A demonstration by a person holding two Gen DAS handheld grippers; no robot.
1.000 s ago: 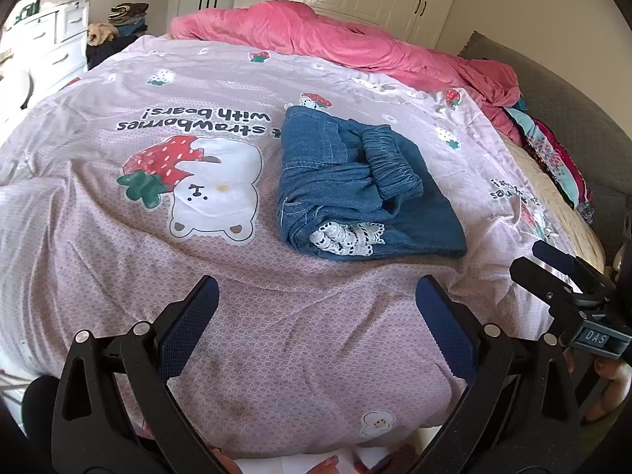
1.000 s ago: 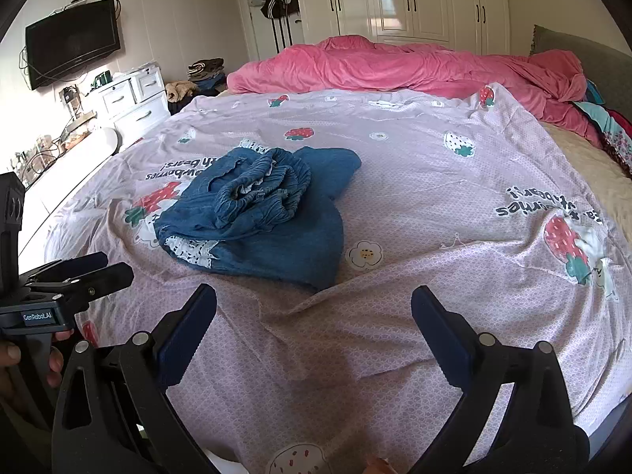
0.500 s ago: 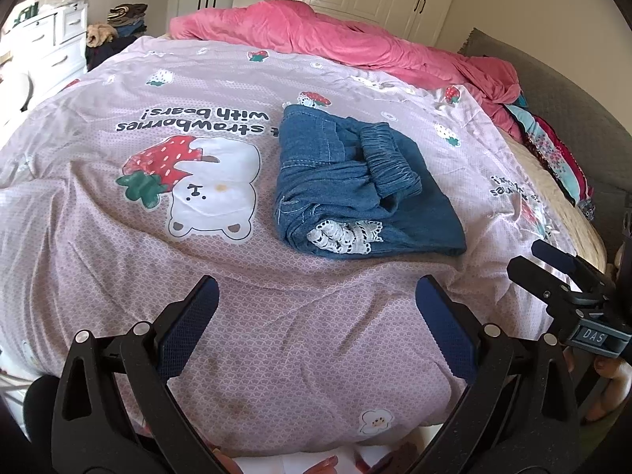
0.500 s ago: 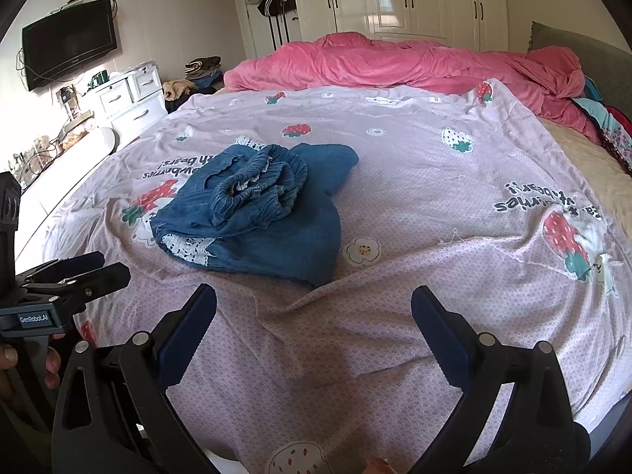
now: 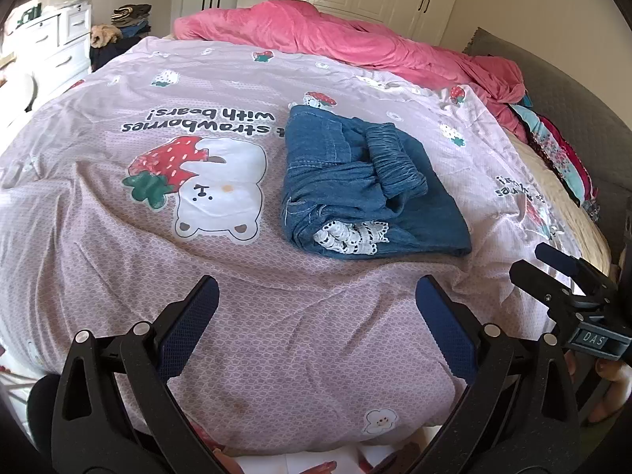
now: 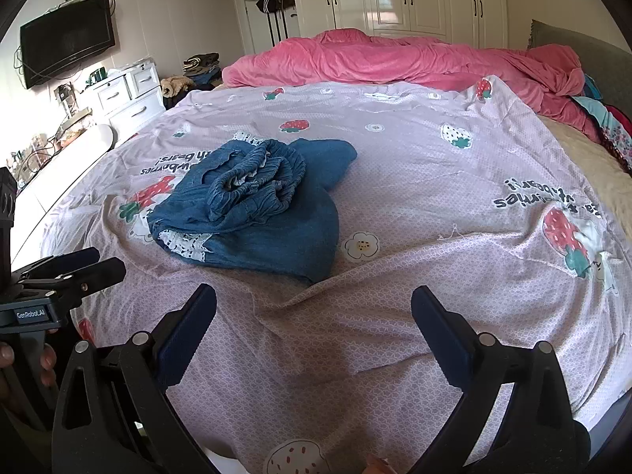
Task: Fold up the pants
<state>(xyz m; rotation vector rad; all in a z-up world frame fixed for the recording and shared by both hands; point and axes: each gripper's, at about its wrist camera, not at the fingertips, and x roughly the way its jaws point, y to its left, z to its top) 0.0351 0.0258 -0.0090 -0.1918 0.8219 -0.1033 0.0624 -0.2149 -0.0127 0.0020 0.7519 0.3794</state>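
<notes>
Because the blue pants [image 5: 367, 185] lie folded at twelve o'clock, the left gripper [image 5: 316, 316] and right gripper [image 6: 314, 318] wait spread wide, holding nothing.

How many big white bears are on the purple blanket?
2. One bear lies just left of the jeans, beside a strawberry. The other bear is far to their right, near the bed's edge. More could hide under the pink duvet.

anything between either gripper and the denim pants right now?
Nothing visible. Only bare pink bedsheet lies between the open left gripper and the folded denim pants, and likewise between the open right gripper and the pants. Neither gripper touches the fabric.
</notes>
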